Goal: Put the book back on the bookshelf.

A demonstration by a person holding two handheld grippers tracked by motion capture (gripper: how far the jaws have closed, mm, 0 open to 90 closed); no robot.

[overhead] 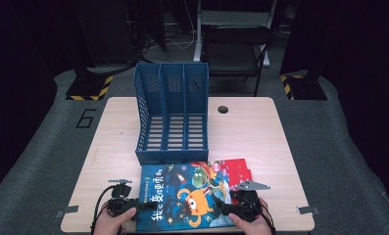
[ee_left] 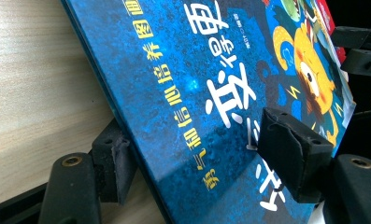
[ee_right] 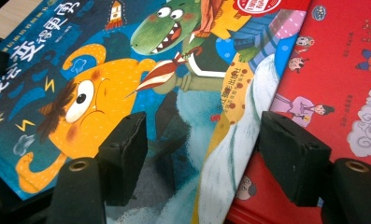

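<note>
Left gripper view: left gripper has its jaws astride the left edge of the blue picture book, one pad under the cover, one on top; they look closed on it, edge lifted off the table. Right gripper sits at the book's near right corner, jaws spread apart over the cover, holding nothing. Just beyond its right jaw, a red book lies under the blue one and pokes out to the side. Farther ahead of both grippers stands a blue file rack, three slots, all vacant. Handling judgement: thin, glossy cover, light, likely to flex and slip if pinched at one corner; best taken near the spine edge with a second hold on the opposite side. Count: two books, one rack, two grippers.
</note>
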